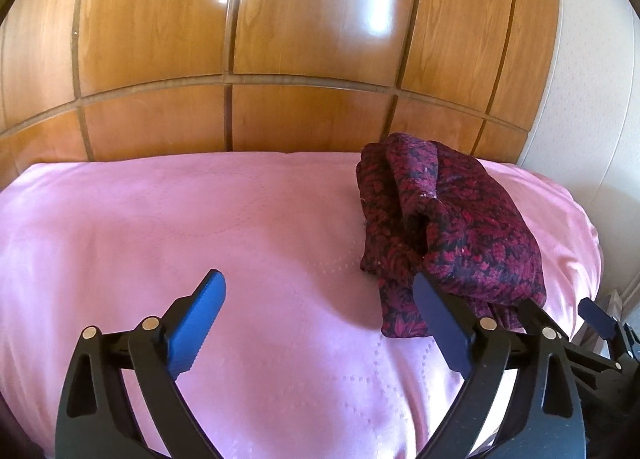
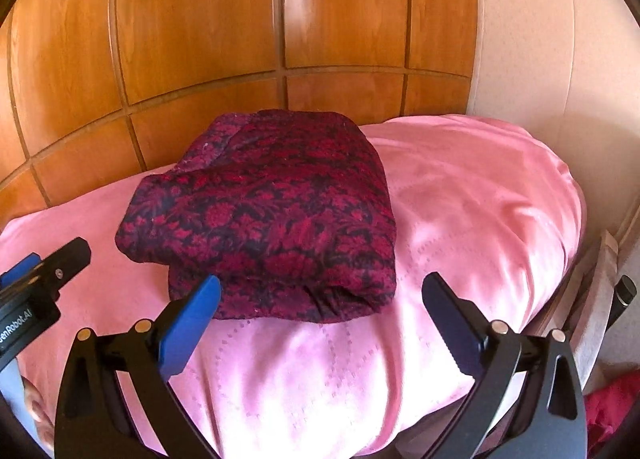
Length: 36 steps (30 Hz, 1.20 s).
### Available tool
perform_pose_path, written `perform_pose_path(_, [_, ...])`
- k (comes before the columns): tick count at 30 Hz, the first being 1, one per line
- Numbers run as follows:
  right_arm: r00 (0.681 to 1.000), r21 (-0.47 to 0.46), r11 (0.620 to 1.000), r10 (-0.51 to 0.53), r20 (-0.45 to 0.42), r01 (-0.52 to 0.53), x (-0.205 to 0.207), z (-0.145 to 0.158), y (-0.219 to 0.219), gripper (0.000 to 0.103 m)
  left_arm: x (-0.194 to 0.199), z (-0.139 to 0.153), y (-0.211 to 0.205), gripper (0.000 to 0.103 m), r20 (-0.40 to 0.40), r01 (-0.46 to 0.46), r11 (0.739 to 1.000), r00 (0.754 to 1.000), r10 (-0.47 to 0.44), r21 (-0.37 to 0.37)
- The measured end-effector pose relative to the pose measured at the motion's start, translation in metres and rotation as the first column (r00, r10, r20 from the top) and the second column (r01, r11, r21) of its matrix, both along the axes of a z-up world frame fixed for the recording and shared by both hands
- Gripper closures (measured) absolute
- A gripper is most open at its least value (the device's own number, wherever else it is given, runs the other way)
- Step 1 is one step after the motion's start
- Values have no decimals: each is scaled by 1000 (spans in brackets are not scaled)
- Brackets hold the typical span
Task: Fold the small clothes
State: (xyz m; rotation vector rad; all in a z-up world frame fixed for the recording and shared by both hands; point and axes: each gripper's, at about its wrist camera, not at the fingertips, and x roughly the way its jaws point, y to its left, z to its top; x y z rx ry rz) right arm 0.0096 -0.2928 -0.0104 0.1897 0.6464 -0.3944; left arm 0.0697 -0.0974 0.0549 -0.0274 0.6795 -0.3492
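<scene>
The left claw stands with its blue-padded fingers wide apart and nothing between them, hanging over the pink quilted satin bedspread. Its right-hand pad overlaps the near corner of the garment in its own view, but no pinch shows, and whether it touches the cloth I cannot tell. The right claw is likewise spread wide and empty, just short of the garment's near edge; the cloth does not lie between its pads.

The task's thing, a dark navy and crimson floral-patterned garment, lies on the bed as a compact, roughly rectangular bundle, towards the far side near the glossy panelled wooden wardrobe. In the right wrist view its top is smooth and its near edge is a rounded fold. In the left wrist view the left end looks less tidy, with layered flaps and a gap between them.

By my reading, this piece is essentially folded and let go, with both claws clear of it. What may remain is tidying that loose end. A bit of red fabric shows at the lower right, off the bed; whether it is another piece to fold I cannot tell.
</scene>
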Motion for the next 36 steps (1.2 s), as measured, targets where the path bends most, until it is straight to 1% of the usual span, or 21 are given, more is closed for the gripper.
perform_pose_path(3, [1000, -6, 1000, -3, 1, 3, -1, -1, -1, 2, -2, 0, -2, 9, 2, 7, 1000, 1000, -7, 4])
perform_pose_path(6, [1000, -5, 1000, -6, 10, 6, -3, 0, -1, 3, -5, 0, -4, 5, 6, 11, 1000, 1000, -11, 9])
perform_pose_path(18, [1000, -11, 1000, -8, 19, 8, -4, 2, 5, 2, -7, 0, -1, 4, 9, 10, 1000, 1000, -10, 27])
perform_pose_path(23, [1000, -12, 1000, -3, 22, 3, -2, 3, 5, 2, -8, 1, 1, 4, 14, 11, 1000, 1000, -11, 26])
perform_pose_path(29, [1000, -29, 1000, 11, 28, -10, -3, 6, 13, 2, -13, 6, 4, 4, 28, 14, 1000, 1000, -15, 16])
perform_pose_path(36, [1000, -26, 1000, 14, 23, -14, -4, 6, 20, 2, -16, 11, 8, 4, 40, 11, 1000, 999, -12, 14])
